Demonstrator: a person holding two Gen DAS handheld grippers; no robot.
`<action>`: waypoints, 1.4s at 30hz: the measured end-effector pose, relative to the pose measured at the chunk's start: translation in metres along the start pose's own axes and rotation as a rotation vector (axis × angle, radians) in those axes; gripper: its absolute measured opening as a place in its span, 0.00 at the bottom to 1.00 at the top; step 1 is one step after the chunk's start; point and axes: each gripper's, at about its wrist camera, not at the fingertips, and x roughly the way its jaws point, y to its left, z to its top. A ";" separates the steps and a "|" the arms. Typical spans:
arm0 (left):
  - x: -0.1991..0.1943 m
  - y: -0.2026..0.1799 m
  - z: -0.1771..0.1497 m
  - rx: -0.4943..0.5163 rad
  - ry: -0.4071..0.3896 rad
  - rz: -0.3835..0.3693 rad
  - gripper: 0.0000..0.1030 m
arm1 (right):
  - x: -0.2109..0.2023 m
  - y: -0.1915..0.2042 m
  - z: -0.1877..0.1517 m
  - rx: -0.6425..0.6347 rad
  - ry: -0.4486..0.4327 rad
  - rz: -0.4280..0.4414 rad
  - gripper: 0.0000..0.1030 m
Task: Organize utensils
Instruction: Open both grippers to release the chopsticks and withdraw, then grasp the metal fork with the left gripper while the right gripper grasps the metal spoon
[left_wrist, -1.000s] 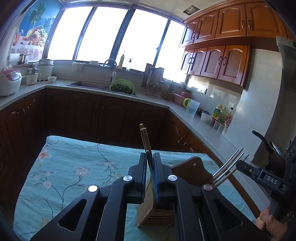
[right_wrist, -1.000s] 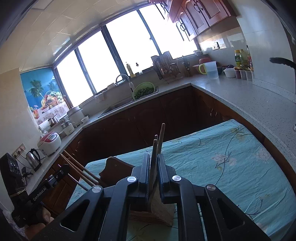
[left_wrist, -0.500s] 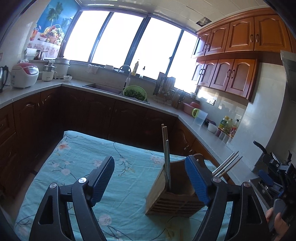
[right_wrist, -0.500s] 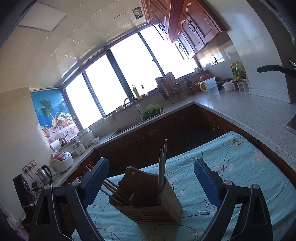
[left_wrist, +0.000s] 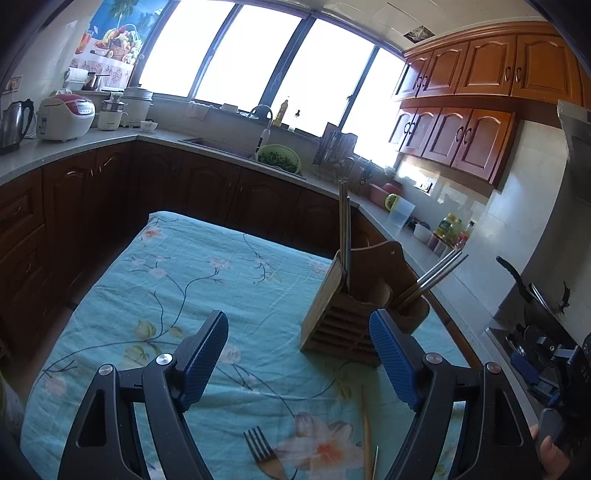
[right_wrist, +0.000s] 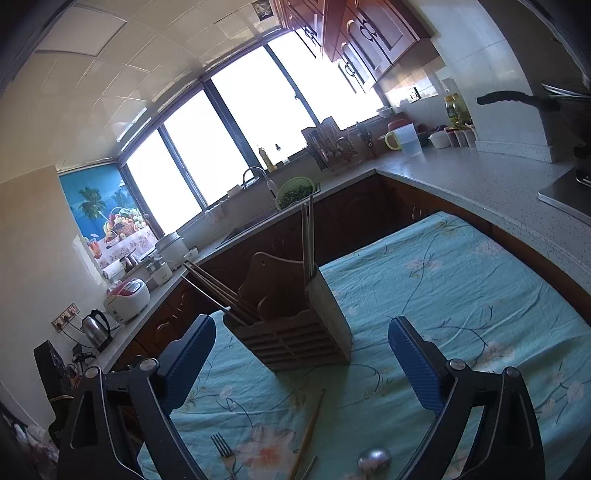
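Note:
A wooden utensil holder (left_wrist: 341, 325) (right_wrist: 295, 336) stands on the floral blue tablecloth (left_wrist: 184, 280). Upright chopsticks (left_wrist: 344, 229) (right_wrist: 307, 236) stick out of one compartment; slanted metal chopsticks (left_wrist: 432, 277) (right_wrist: 218, 288) out of another. My left gripper (left_wrist: 299, 354) is open and empty, in front of the holder. My right gripper (right_wrist: 301, 358) is open and empty, also in front of it. A fork (left_wrist: 264, 454) (right_wrist: 225, 454), a wooden chopstick (left_wrist: 366, 435) (right_wrist: 308, 435) and a metal spoon (right_wrist: 373, 459) lie on the cloth near me.
Dark wood kitchen cabinets and a grey countertop (right_wrist: 480, 184) wrap around the table. A sink with a green colander (left_wrist: 279, 157), a rice cooker (left_wrist: 66, 116), a kettle (right_wrist: 96, 326) and a pan handle (right_wrist: 513, 99) sit on the counter.
Both grippers were shut on chopsticks over the holder; they opened, left the chopsticks standing in it, and drew back and down toward the near table edge.

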 end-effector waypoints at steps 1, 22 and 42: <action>-0.005 0.001 -0.003 0.005 0.007 0.003 0.76 | -0.004 -0.002 -0.005 0.003 0.009 -0.003 0.93; -0.060 0.024 -0.077 -0.032 0.137 0.048 0.76 | -0.039 -0.032 -0.091 0.052 0.146 -0.061 0.93; -0.026 0.012 -0.083 -0.010 0.244 0.079 0.75 | 0.001 -0.032 -0.121 -0.023 0.328 -0.107 0.70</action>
